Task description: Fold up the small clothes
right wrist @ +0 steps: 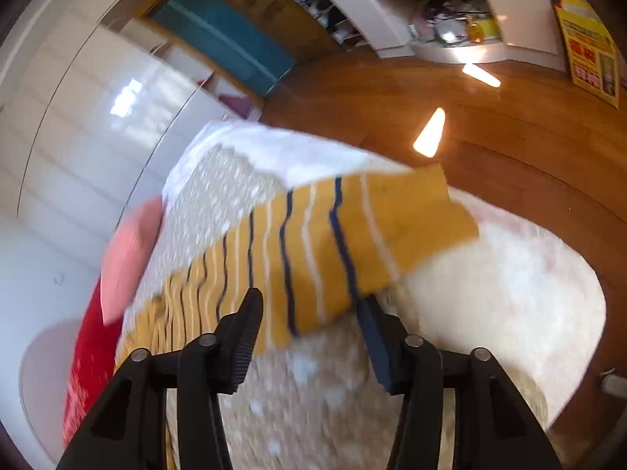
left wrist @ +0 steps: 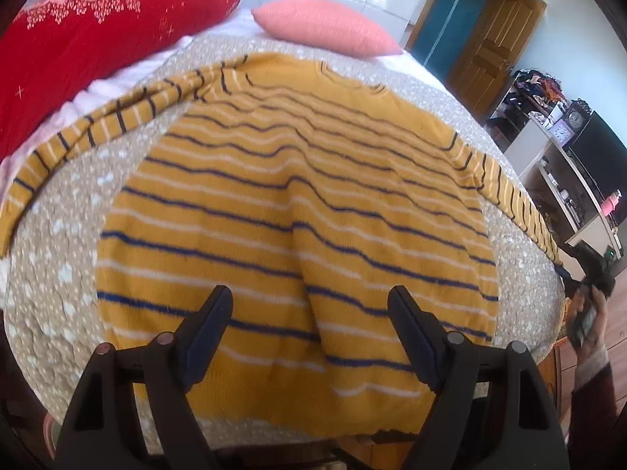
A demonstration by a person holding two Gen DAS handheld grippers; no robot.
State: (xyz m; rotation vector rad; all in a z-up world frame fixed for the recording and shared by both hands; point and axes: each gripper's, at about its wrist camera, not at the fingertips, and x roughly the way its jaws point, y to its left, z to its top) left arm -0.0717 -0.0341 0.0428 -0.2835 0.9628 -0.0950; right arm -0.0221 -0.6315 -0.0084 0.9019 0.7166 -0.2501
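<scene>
Striped sweater spread flat on the bed, both grippers open above it.

Left view: the sweater [left wrist: 298,211] lies across the bed [left wrist: 58,274], hem at the near edge; the left gripper [left wrist: 309,313] hovers open, holding nothing. Right view, blurred: the right gripper [right wrist: 309,313] stands open by a sleeve [right wrist: 313,250] at the bed's corner; a hasty pinch could catch the bedcover too or skew the fold.

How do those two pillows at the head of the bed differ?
The red pillow is larger, deep red with a pale sparkly pattern; the pink pillow is smaller, plain salmon pink. The red one lies further left in the left wrist view. Both rest at the far end of the bed.
</scene>
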